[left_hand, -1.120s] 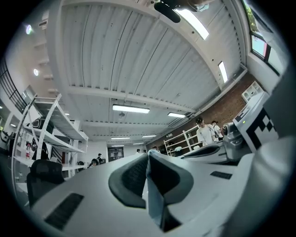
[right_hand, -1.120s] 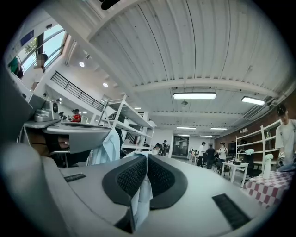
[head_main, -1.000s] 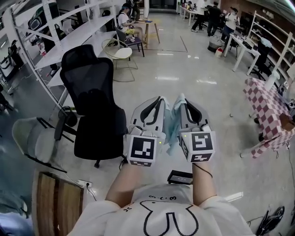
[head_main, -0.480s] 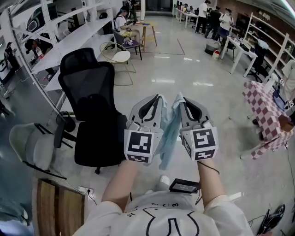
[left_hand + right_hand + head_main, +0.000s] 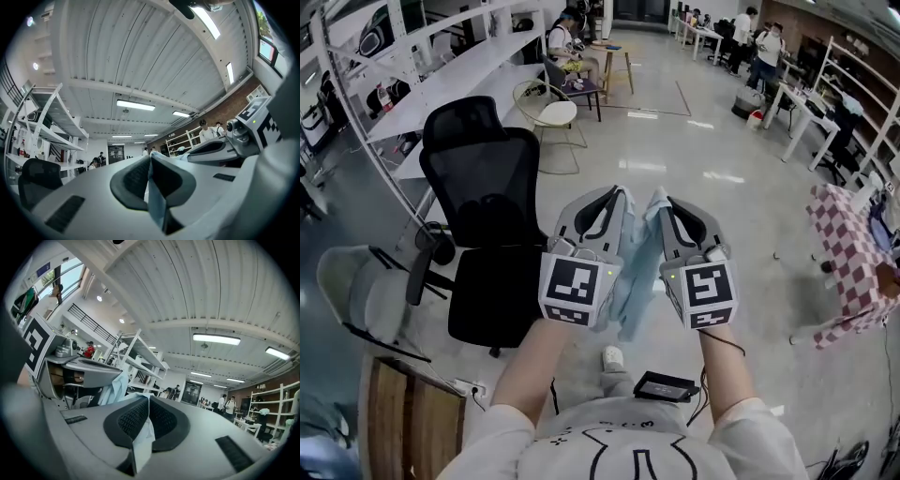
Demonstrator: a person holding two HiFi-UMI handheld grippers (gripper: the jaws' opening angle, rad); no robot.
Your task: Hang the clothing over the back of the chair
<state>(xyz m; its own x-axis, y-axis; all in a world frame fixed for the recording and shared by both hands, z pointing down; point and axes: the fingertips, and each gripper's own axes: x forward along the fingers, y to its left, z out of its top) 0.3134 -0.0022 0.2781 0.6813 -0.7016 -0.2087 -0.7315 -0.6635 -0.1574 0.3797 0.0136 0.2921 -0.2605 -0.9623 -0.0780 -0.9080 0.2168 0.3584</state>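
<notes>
We are in the carry step: the clothing point(image 5: 630, 277), a pale blue garment, is in the air and not yet on the chair point(image 5: 484, 184). Both grippers are pressed together on it. The left gripper point(image 5: 624, 192) pinches one stretch of its upper edge, and its own view shows the fabric trapped between the dark pads and trailing down below them. The right gripper point(image 5: 660, 196) pinches another stretch just beside it in the same way. The two grippers are held close together, side by side in front of us, and the rest of the garment hangs in the narrow gap between them, above the floor point(image 5: 694, 187).

The black office chair stands ahead and to the left of the grippers, apart from the cloth, with its mesh back and headrest bare. As we judge it, the next move calls for bringing both grippers over the top of the back, spreading them to open the garment, then lowering it so fabric falls on both sides before letting go.
</notes>
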